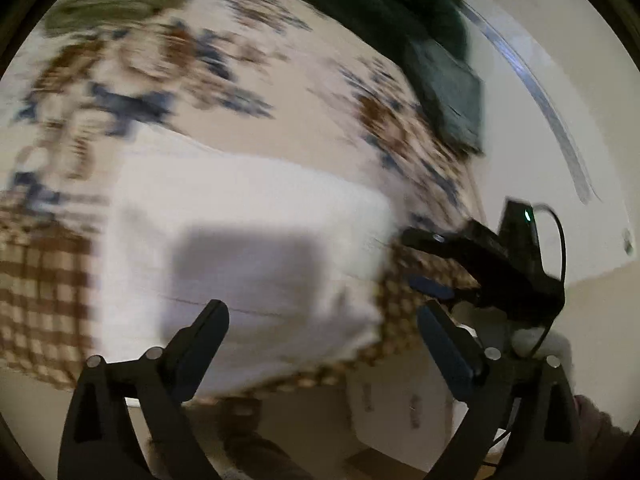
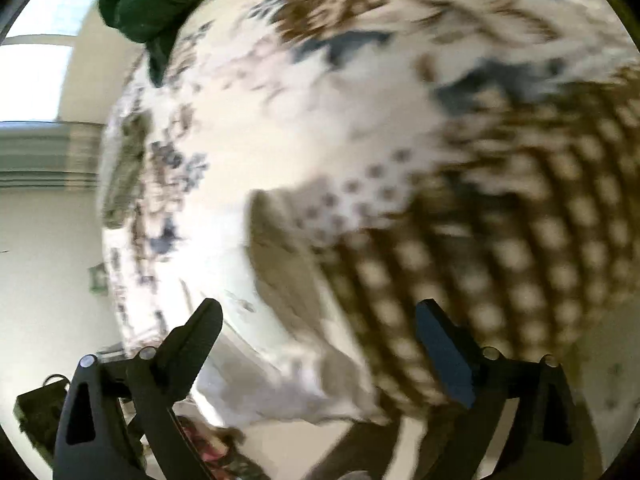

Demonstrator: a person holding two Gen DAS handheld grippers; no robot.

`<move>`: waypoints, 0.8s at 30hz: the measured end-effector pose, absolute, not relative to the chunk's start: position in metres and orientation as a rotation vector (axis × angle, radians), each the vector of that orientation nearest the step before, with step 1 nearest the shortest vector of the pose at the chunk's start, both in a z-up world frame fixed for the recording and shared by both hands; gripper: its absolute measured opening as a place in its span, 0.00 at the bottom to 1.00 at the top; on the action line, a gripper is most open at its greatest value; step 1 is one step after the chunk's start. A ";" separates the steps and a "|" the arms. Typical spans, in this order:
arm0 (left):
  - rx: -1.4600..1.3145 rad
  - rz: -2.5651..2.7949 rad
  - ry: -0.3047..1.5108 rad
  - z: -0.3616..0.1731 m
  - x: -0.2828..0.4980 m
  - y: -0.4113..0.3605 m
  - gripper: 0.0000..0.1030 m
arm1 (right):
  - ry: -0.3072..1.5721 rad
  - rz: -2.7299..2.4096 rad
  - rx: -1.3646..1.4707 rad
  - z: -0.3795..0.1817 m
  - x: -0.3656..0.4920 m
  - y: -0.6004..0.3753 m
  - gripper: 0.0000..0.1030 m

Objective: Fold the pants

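**Patterned bedspread, white pants folded**

Floral-and-check bedspread [image 1: 224, 92] fills both blurred views. White pants [image 1: 256, 248] lie lower centre in the left view. Left gripper [image 1: 320, 320] and right gripper [image 2: 318, 320] both gape, holding nothing. Dark green clothing [image 1: 380, 4] sits at the top.

Pants [image 1: 256, 216]: white, plain, grey shadow patch on top. Bedspread [image 1: 224, 92]: cream ground, brown and blue flower print, blurred; edge band in brown-and-cream check. Same check shows large in right view, beside small blue-grey dots on white. Garment [image 1: 380, 4] at far edge: dark green. Folded cloth [image 1: 116, 4] at far left: olive green. Left claw [image 1: 324, 320]: black, dark blue pad on one finger. Right claw [image 2: 320, 320]: black, blue pad likewise. Wall [image 1: 540, 60]: off-white.
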State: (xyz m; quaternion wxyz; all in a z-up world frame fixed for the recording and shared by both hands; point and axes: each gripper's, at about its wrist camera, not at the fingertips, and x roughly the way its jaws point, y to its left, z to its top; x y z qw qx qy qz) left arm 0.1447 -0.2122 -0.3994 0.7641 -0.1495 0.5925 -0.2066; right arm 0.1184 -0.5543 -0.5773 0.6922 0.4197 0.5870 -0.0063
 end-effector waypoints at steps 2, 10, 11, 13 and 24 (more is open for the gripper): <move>-0.295 -0.342 1.273 -0.401 0.157 -0.181 0.93 | 1.308 0.027 0.949 -0.585 0.131 -0.540 0.96; -0.302 -0.134 1.305 -0.438 0.203 -0.120 0.93 | 1.342 0.038 0.830 -0.583 0.151 -0.496 0.18; -0.301 -0.129 1.320 -0.446 0.210 -0.121 0.93 | 1.329 0.033 0.852 -0.581 0.148 -0.499 0.15; -0.325 -0.145 1.341 -0.459 0.221 -0.126 0.93 | 1.304 0.009 0.888 -0.573 0.138 -0.511 0.14; -0.497 -0.221 1.448 -0.510 0.280 -0.157 0.93 | 1.304 -0.213 0.838 -0.557 0.104 -0.584 0.14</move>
